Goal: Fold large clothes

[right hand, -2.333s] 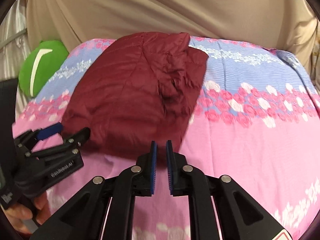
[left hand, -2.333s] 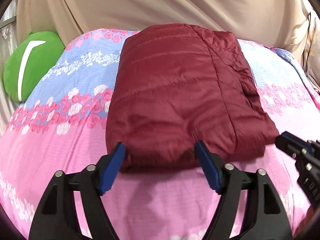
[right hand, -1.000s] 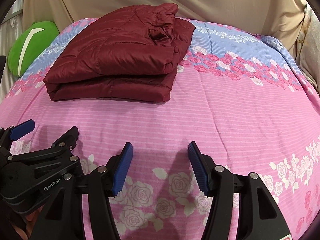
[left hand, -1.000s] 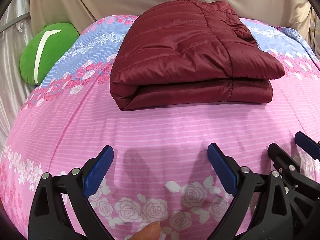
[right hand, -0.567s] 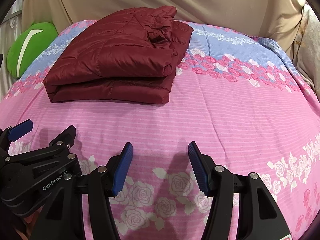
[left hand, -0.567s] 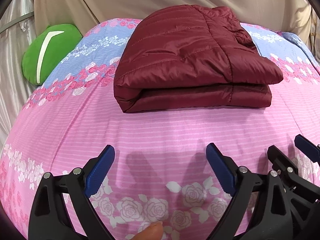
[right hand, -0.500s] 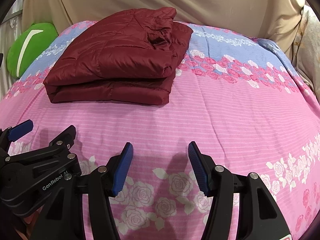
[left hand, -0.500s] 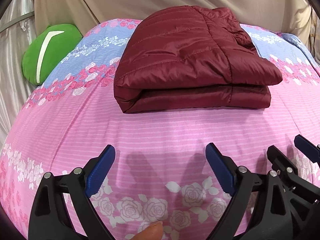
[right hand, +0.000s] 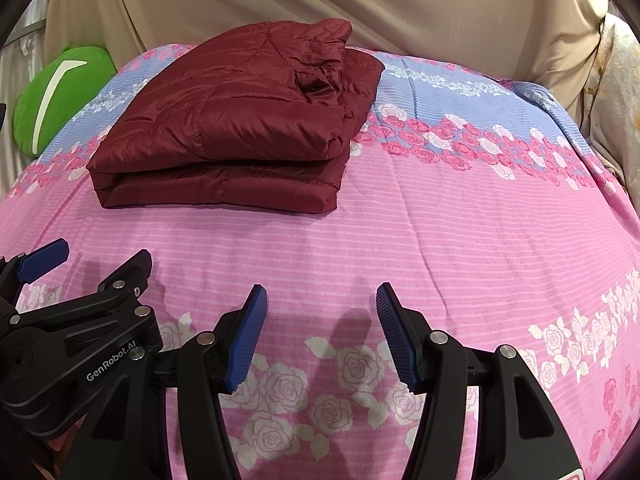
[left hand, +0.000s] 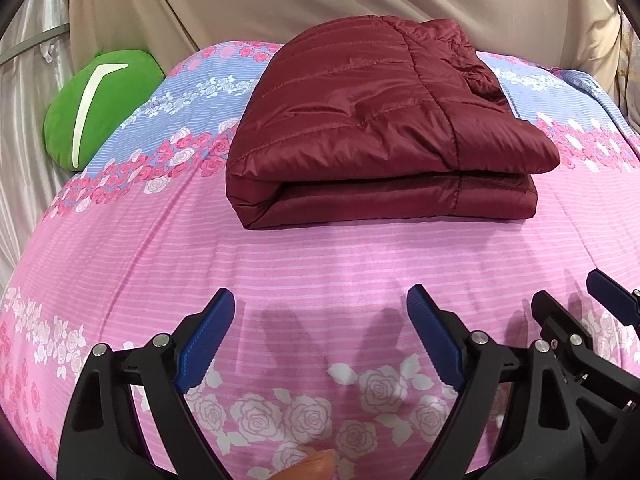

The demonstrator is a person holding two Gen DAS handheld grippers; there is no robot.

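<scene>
The maroon jacket [left hand: 380,128] now lies as a neat folded stack on the bed [left hand: 280,264], upper centre of the left wrist view and upper left of the right wrist view [right hand: 236,128]. A couple of seconds ago both hand-held grippers were right at its near edge, the right one pressed almost together; since then they have pulled back toward the bottom of the frame, and a wide strip of pink sheet separates them from the jacket.

The left hand-held gripper [left hand: 320,340] stands spread with nothing between its blue pads [left hand: 206,344], and its jaws are closing slightly. The right hand-held gripper [right hand: 320,332] is also spread, less widely, over bare sheet, holding nothing. Each gripper shows at the edge of the other's view, so the two sit side by side, well apart from the cloth.

The layers look squared, with a bunched bit at the far right corner of the stack. A green cushion [left hand: 96,108] rests at the upper left, off the jacket. Judging by the release and retreat, the folding of this piece seems finished; at most a tidy of that bunched corner is left.
</scene>
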